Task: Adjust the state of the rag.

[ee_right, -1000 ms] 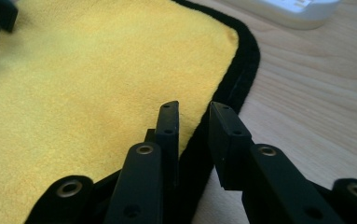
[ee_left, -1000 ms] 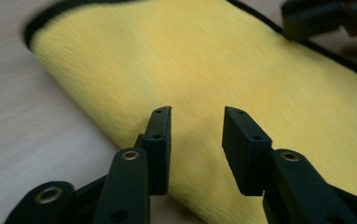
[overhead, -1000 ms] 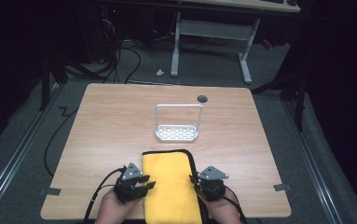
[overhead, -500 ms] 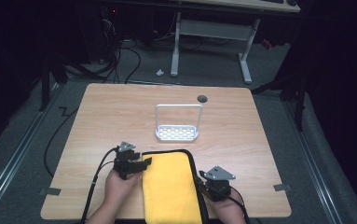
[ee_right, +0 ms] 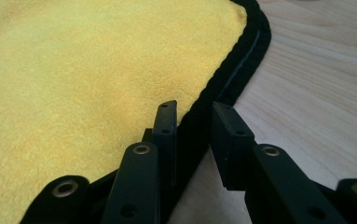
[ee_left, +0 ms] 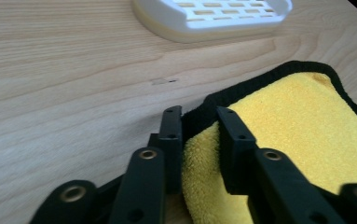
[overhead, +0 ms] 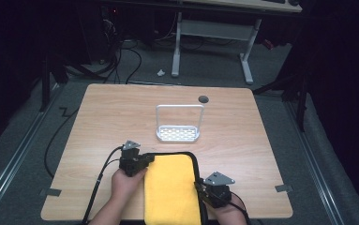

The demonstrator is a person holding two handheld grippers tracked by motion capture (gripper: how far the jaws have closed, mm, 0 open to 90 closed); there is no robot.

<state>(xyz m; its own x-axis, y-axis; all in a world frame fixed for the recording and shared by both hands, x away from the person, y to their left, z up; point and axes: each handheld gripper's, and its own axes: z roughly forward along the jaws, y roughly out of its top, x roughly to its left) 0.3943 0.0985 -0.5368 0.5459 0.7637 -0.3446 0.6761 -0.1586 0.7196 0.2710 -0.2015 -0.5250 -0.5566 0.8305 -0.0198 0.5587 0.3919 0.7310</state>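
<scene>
- A light wooden table [overhead: 243, 136] is set on grey carpeted floor [overhead: 317, 140]; the surroundings are dim, the tabletop being the brightest area.
- Beyond the table's far edge, the white legs of a second desk [overhead: 245, 56] are seen.
- Left of those legs, black cables [overhead: 121, 61] are tangled on the floor.
- A small white scrap [overhead: 160, 72] is noted just beside the desk's left leg.
- Metal rails [overhead: 8, 159] run along the floor on both sides of the table.

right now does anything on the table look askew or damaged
Nothing stands out. The yellow cloth lies flat on the table, and the white rack stands upright beyond it.
</scene>
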